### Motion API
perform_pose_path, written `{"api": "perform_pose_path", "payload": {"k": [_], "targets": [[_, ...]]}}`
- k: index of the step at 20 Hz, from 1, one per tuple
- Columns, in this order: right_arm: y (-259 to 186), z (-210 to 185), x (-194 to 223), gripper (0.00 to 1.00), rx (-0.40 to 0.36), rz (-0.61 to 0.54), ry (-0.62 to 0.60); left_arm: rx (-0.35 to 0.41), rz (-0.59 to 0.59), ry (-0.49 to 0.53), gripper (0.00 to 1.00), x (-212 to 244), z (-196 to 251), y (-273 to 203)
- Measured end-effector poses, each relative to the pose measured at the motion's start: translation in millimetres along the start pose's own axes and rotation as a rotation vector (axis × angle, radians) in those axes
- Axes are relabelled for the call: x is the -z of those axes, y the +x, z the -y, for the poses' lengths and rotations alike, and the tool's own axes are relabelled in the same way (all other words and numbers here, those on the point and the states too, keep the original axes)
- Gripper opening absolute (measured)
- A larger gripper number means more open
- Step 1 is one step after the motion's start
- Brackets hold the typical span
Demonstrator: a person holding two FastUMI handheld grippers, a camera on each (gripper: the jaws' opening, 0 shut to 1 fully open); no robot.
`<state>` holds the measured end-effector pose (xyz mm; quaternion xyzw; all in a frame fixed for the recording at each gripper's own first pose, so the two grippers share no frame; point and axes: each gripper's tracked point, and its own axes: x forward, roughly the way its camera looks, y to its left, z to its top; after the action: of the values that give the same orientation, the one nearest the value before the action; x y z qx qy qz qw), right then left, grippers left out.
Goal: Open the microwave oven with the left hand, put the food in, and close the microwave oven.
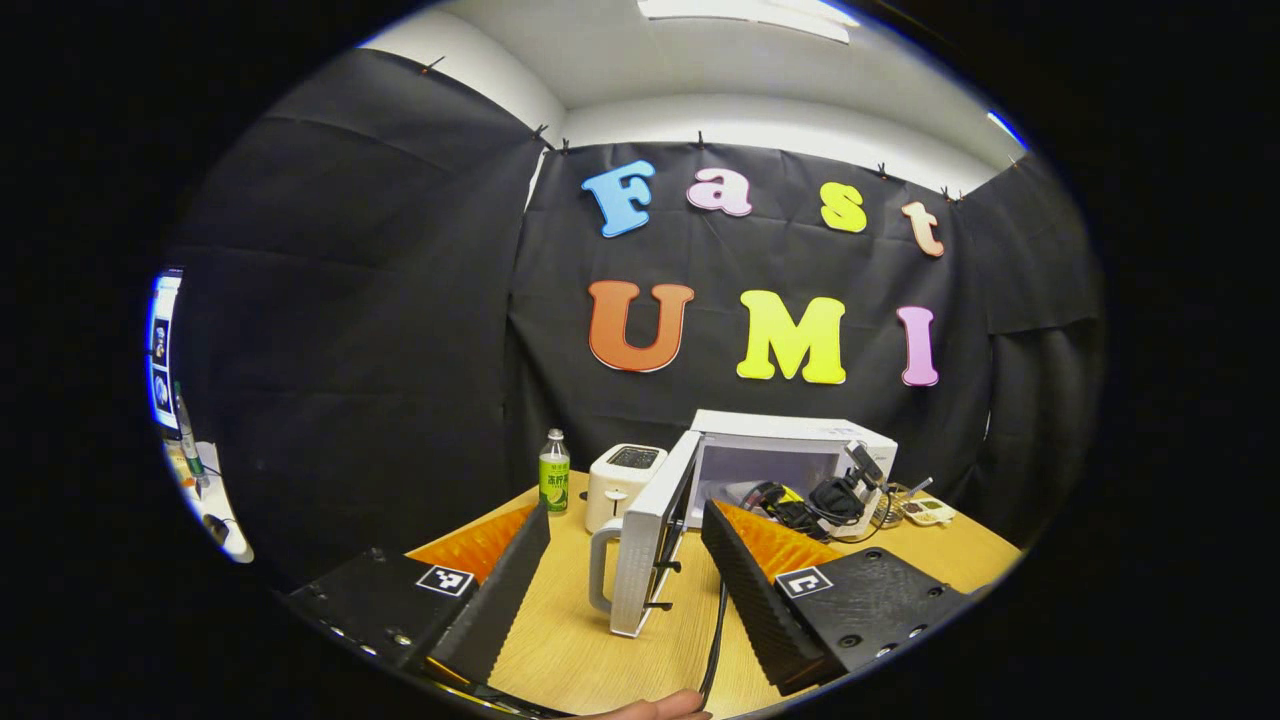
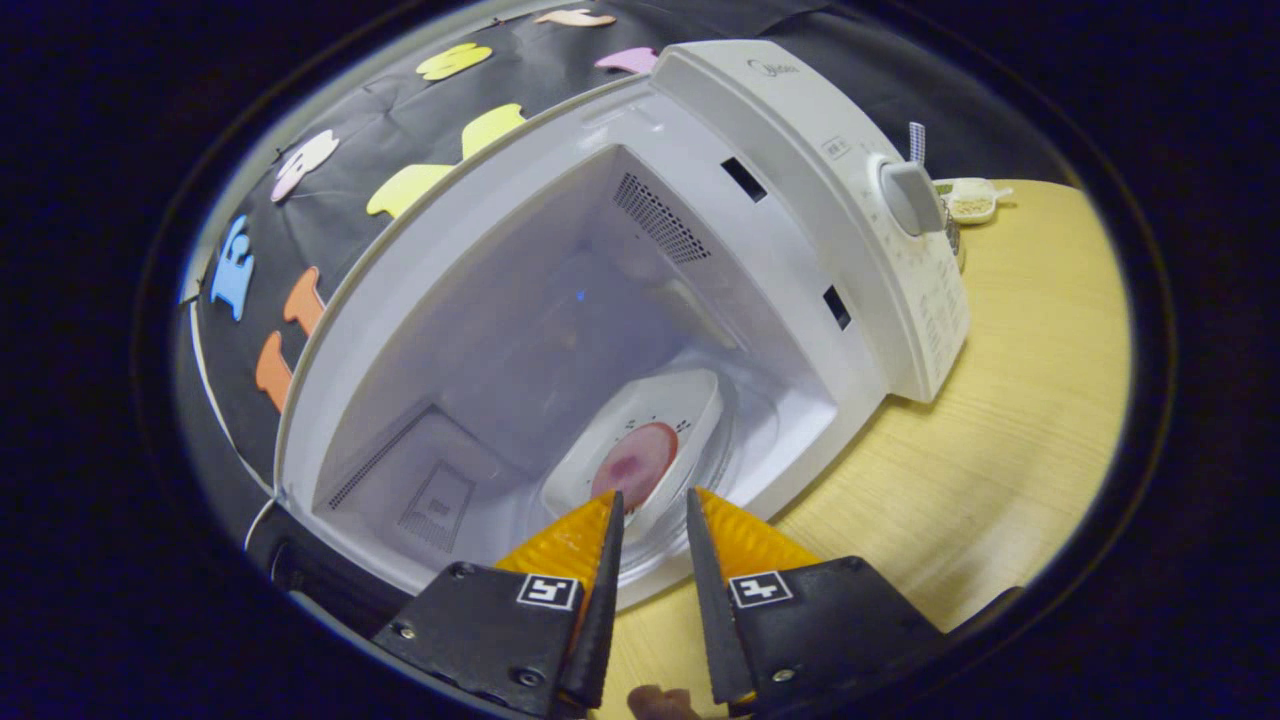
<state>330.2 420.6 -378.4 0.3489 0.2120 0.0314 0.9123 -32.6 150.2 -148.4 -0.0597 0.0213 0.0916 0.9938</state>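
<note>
Food placement step: tray on the turntable, door standing open, closing not yet done.

Left gripper view, left to right: green bottle (image 1: 554, 472), toaster (image 1: 620, 483), then the microwave door (image 1: 648, 540) swung wide with its handle (image 1: 601, 567) toward the camera; the left gripper (image 1: 625, 568) has its 2 fingers spread wide, holding nothing, the door edge between them but untouched. Right gripper view: the microwave (image 2: 800, 190) cavity holds 1 white tray (image 2: 640, 455) with a pink round of food (image 2: 634, 468), resting on the glass turntable (image 2: 745, 440). The right gripper (image 2: 651, 520) is at the cavity mouth, fingers parted by a narrow gap near the tray's near edge; whether they pinch it I cannot tell. Judged next: withdraw the right gripper, then push the door shut.
</note>
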Motion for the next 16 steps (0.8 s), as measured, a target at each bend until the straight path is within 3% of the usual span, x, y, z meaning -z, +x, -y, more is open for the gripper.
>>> {"api": "perform_pose_path", "payload": {"k": [3, 4, 5, 6, 7, 8, 10, 11, 13, 14, 15, 16], "targets": [[-30, 3, 0, 0.96, -0.043, -0.032, -0.065, -0.011, -0.007, -0.010, 0.94, 2, -11, -2], [-40, 3, -3, 0.99, -0.066, -0.043, -0.085, -0.009, -0.012, -0.011, 0.93, 3, -15, -2], [-53, 5, -6, 0.88, -0.081, -0.052, -0.107, -0.012, -0.016, -0.012, 0.94, 4, -19, -3], [-67, 8, -10, 0.99, -0.102, -0.059, -0.134, -0.014, -0.019, -0.013, 0.94, 5, -23, -2], [-80, 9, -15, 0.89, -0.121, -0.054, -0.167, -0.015, -0.021, -0.010, 0.94, 6, -27, -2], [-96, 10, -23, 1.00, -0.140, -0.047, -0.206, -0.023, -0.024, -0.007, 0.94, 6, -33, -4], [-126, 17, -37, 1.00, -0.153, -0.070, -0.301, -0.038, -0.039, 0.006, 0.93, 10, -42, 0], [-142, 16, -49, 0.89, -0.173, -0.072, -0.338, -0.049, -0.044, 0.019, 0.94, 12, -47, 1], [-175, 17, -79, 0.89, -0.198, -0.045, -0.414, -0.079, -0.034, 0.059, 0.92, 12, -58, 5], [-193, 16, -96, 0.90, -0.210, -0.023, -0.447, -0.091, -0.032, 0.074, 0.78, 13, -62, 9], [-210, 15, -112, 0.90, -0.231, -0.004, -0.467, -0.090, -0.035, 0.083, 0.92, 16, -63, 12], [-227, 15, -124, 1.00, -0.250, 0.011, -0.474, -0.070, -0.038, 0.086, 0.88, 19, -59, 17]]}}
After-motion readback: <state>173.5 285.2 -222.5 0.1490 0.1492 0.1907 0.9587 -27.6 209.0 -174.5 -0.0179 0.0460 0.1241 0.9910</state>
